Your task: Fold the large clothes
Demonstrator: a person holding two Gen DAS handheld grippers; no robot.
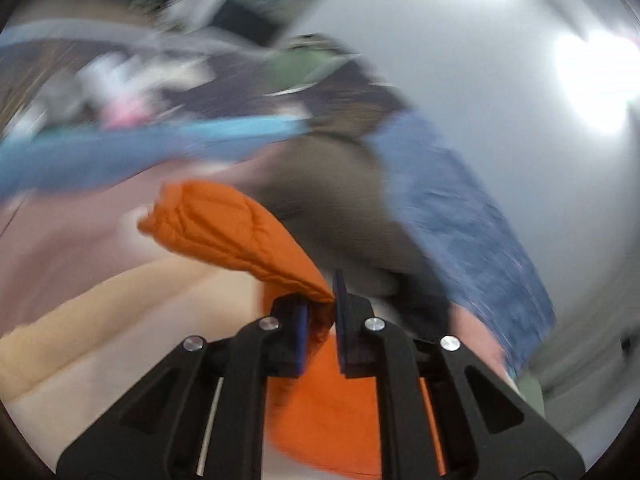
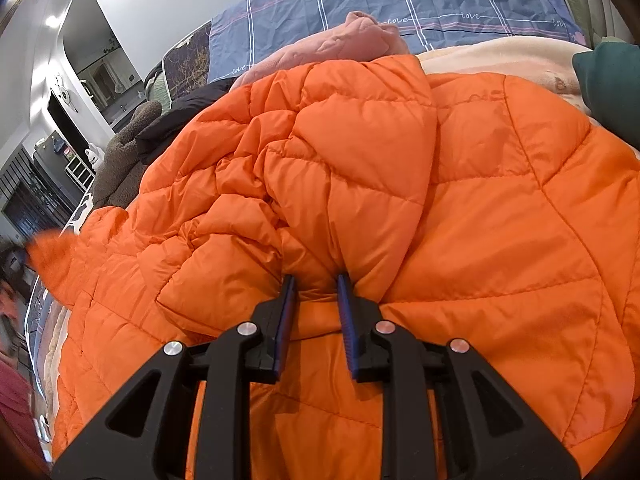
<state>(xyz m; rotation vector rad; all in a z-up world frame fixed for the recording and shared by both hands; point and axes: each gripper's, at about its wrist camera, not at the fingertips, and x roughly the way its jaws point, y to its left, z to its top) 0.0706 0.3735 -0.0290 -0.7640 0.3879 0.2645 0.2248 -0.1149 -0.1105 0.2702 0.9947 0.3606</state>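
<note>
Left gripper point(image 1: 322, 300) clenched on orange jacket point(image 1: 224, 224); right gripper point(image 2: 316, 292) grasps a fold of jacket on bed point(image 2: 480, 56).

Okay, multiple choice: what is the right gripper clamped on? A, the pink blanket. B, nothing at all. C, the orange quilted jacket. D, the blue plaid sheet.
C: the right gripper has a bunched fold of the orange quilted jacket pinched between its pads.
</note>
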